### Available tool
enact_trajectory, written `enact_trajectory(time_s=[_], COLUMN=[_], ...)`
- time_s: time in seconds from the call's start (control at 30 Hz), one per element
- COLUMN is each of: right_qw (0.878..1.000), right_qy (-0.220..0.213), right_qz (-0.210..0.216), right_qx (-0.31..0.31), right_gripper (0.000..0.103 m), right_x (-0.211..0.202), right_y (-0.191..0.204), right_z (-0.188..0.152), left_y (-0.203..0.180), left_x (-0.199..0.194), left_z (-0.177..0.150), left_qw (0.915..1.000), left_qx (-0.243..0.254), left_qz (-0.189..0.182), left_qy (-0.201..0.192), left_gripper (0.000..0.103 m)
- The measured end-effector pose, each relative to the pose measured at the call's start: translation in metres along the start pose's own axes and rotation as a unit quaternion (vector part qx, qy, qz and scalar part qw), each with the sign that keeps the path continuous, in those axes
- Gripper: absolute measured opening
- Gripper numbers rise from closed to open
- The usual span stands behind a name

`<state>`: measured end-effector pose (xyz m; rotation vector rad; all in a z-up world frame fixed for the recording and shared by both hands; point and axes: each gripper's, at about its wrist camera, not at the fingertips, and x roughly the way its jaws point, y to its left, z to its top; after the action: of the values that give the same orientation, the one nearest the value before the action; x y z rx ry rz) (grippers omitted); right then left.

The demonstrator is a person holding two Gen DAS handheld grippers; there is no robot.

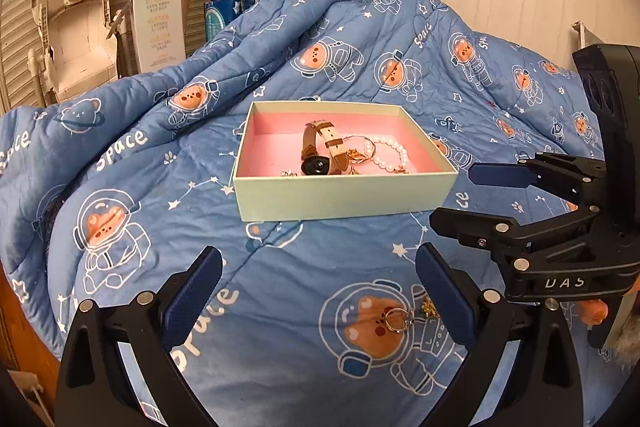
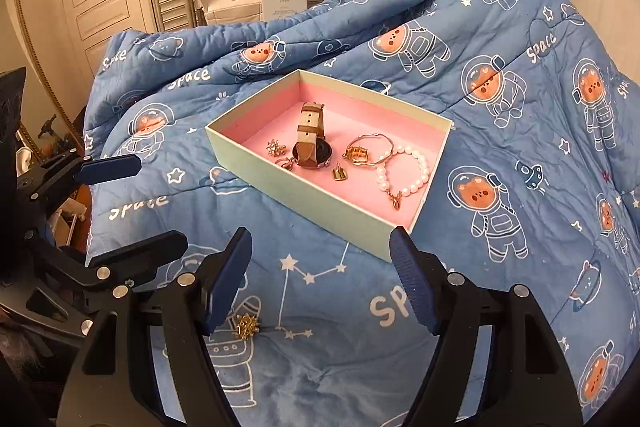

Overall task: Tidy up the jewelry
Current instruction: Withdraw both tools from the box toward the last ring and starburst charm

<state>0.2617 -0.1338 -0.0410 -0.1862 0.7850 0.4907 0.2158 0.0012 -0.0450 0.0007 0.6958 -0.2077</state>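
1. The pale green open cardboard box with pink lining [image 1: 344,197] sat on the blue space-bear quilt [image 1: 160,187] covering the bed, well ahead of both claws. Inside lay a brown-and-cream leather-strap watch [image 2: 310,143], a white pearl bracelet [image 2: 404,169], a thin gold bangle with a charm [image 2: 366,147] and several small gold pieces near the front wall.

2. Two pieces lay loose on the quilt, outside the box: a silver ring with a stone [image 1: 396,319] and a small gold snowflake-shaped trinket [image 2: 247,325].

3. Left claw [image 1: 320,291]: spread wide, holding nothing. The ring lay between its fingers, close to the right-hand finger and slightly nearer the camera than the tips. The ring appeared to lie roughly flat; no long axis to speak of.

4. Right claw [image 2: 320,275]: also spread wide, empty. The gold trinket lay just beside its left-hand finger, at the inner edge, behind the tip line, so it was off-centre in the gap.

5. Judgement: the left claw was the better placed for the ring; it would need a small shift to centre it. The box lay straight ahead for the carry.

6. Hard to make out: the trinket's exact form, and in the left view it was half hidden behind the finger pad [image 1: 444,299]. Whether the ring touched the trinket could not be told. The small pieces in the box were too small to identify.
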Motion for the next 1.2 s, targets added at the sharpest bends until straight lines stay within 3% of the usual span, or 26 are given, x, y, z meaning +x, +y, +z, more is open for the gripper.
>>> enact_trajectory(time_s=[0.63, 1.03, 1.2], right_qw=[1.0, 0.999, 0.998], right_qy=[0.01, 0.016, 0.035], right_qz=[0.007, 0.039, 0.048], right_qx=[0.028, -0.003, -0.029], right_gripper=[0.071, 0.053, 0.042], right_x=[-0.007, -0.005, 0.008], right_y=[-0.002, 0.014, 0.026], right_z=[-0.053, -0.062, -0.063], left_y=[-0.006, -0.015, -0.015], left_x=[0.001, 0.0, 0.0], left_z=[-0.049, -0.054, -0.058], left_qw=[0.9993, 0.9995, 0.9993], left_qx=[-0.013, 0.004, 0.01], left_qz=[-0.001, -0.012, -0.021], left_qy=[0.035, 0.029, 0.029], left_gripper=[0.095, 0.095, 0.079])
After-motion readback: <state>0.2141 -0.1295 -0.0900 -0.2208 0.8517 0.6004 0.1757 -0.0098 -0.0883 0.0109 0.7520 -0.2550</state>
